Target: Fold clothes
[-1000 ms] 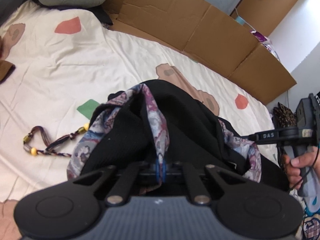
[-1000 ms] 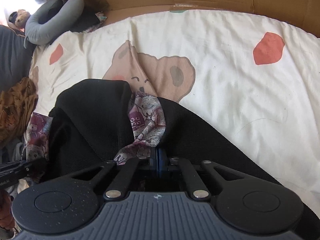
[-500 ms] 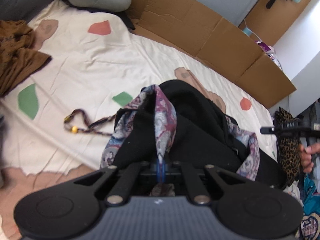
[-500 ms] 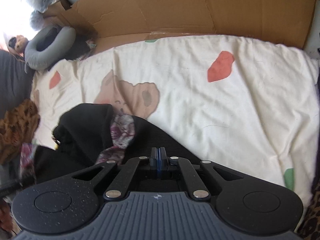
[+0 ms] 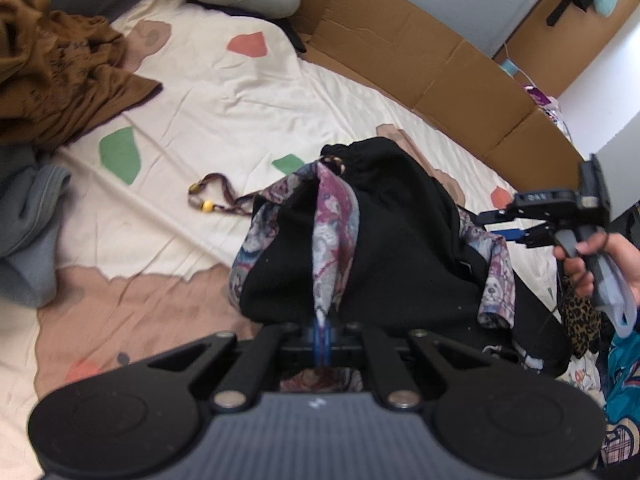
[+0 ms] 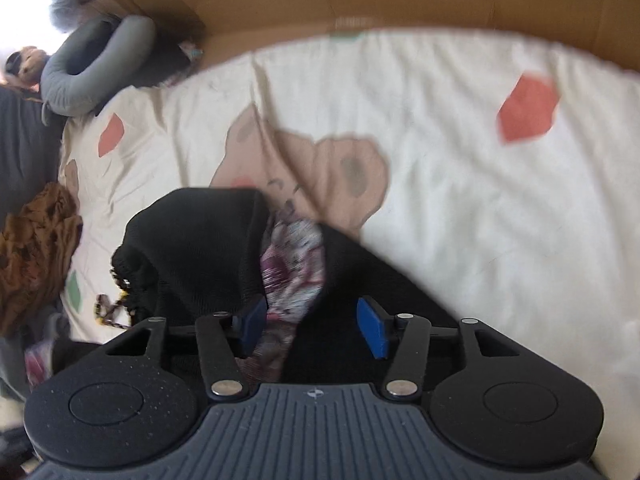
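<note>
Jaws of the right gripper (image 6: 314, 330) are opening, letting go of the black garment (image 5: 384, 240) they were pinching a second ago; its patterned lining (image 6: 294, 268) is lying loose between the blue pads (image 6: 372, 326). The left gripper (image 5: 322, 332) is keeping its jaws clamped on a lining edge and is drawing the cloth along the bed (image 5: 224, 88). Judging by this, one fold is being set down while the other side is being carried. The garment is sitting bunched mid-bed, black outside, purple-grey print within

Bright daylight, fisheye-bent edges — right view motion-blurred.
</note>
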